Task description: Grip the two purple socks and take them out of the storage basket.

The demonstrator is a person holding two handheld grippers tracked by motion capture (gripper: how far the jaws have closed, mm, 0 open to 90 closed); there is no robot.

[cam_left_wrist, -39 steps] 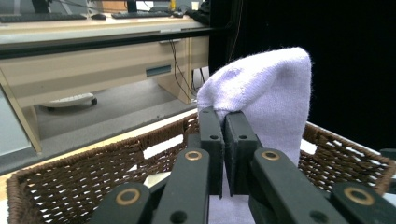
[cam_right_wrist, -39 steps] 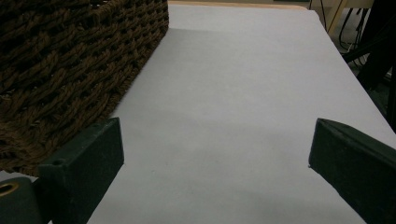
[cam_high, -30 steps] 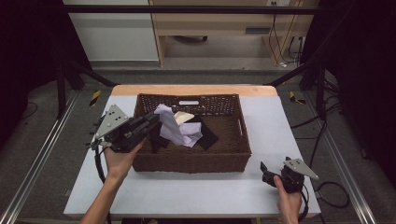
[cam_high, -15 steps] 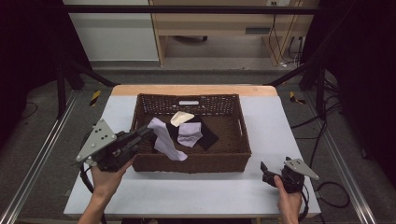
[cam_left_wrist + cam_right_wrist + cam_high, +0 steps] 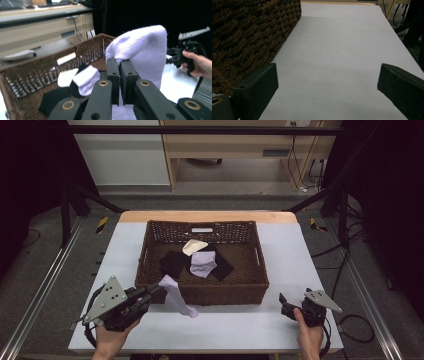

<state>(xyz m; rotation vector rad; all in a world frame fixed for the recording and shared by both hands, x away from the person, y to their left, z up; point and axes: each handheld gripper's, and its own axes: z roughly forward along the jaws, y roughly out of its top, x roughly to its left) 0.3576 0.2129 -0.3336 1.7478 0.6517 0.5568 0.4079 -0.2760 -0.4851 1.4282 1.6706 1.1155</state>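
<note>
My left gripper is shut on a lavender sock, which hangs in front of the near wall of the brown wicker basket with its toe down by the white table. In the left gripper view the sock drapes over the closed jaw tips of the left gripper. Inside the basket lie a second lavender sock, black socks and a cream sock. My right gripper rests at the table's near right, open with nothing between its jaws, as the right gripper view confirms.
The basket fills the table's middle; its wall stands just left of the right gripper. White table surface stretches ahead of the right gripper. The person's right hand with its gripper appears beyond the sock. A wooden desk stands behind the table.
My left gripper has carried the lavender sock out of the basket, toward the near left and lower; the sock now hangs in front of the basket's near wall. The right gripper has stayed put.
</note>
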